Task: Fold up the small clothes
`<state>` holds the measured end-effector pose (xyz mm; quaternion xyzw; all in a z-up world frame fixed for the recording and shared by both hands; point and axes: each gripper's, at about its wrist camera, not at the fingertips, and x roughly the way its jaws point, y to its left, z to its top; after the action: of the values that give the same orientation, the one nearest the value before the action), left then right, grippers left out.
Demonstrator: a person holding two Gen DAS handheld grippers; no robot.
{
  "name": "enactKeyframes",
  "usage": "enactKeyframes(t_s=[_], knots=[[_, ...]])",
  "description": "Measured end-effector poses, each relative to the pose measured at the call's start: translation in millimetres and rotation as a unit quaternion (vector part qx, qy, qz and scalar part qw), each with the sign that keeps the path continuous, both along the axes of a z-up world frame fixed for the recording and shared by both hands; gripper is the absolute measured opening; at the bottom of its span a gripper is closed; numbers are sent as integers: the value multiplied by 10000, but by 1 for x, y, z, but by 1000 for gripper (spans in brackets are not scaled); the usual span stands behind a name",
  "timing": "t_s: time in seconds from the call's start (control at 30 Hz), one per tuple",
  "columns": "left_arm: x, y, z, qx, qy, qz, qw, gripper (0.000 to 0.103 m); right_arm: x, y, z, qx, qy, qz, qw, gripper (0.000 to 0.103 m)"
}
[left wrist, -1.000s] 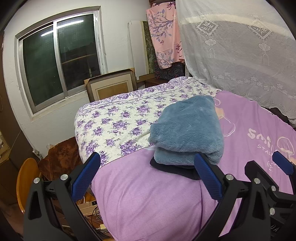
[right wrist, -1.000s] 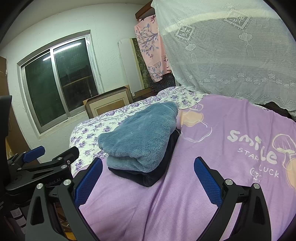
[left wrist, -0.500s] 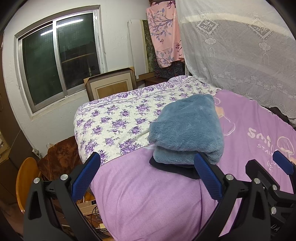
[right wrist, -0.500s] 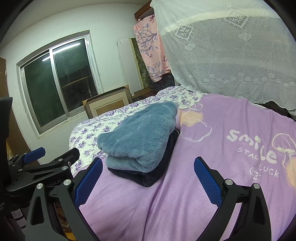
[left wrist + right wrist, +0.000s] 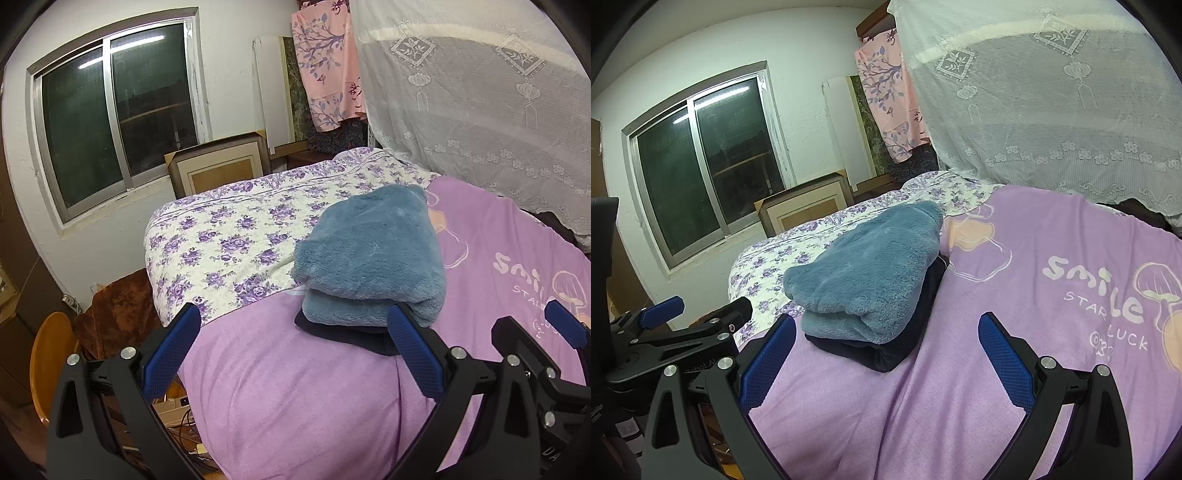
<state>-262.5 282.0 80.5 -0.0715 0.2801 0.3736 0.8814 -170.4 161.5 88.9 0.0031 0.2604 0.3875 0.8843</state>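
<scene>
Both tongs spread wide, holding nothing: left tongs (image 5: 293, 354) and right tongs (image 5: 886, 358) hover above the near edge of the bed (image 5: 295, 406), side by side, neither touching fabric. Folded blue fleece garment (image 5: 373, 262) sits stacked on a folded dark garment (image 5: 347, 334) (dark one only peeks out at the bottom edge) on the purple sheet (image 5: 1015, 314), right where it meets the floral quilt (image 5: 229, 243) toward the bed's left side. From the right wrist view the same stack shows blue (image 5: 868, 277) over dark (image 5: 886, 350), just ahead of that gripper's left finger. Right tongs' body visible at the lower right corner of the left view. White lace net (image 5: 1052, 110) hangs over the far right side of the bed; window (image 5: 118, 110) on the wall beyond the left edge.
</scene>
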Motion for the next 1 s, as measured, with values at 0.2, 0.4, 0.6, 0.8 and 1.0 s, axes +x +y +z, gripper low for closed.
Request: enactKeyframes(t_s=[0.2,0.4,0.6,0.8,1.0], knots=[[4,1,-1,-3,13,-43,10000,98,2,0,0,4,3,0,10000,100],[5,2,0,21,-5,-77,10000,98,2,0,1,7,4,0,10000,100],[5,1,1,69,10,-81,9999,98,1,0,0,13,10,-1,10000,100],[7,1,1,94,4,-90,9999,99,2,2,-1,52,43,-23,10000,100],[7,3,1,106,4,-89,9999,99,2,2,0,56,44,-24,10000,100]])
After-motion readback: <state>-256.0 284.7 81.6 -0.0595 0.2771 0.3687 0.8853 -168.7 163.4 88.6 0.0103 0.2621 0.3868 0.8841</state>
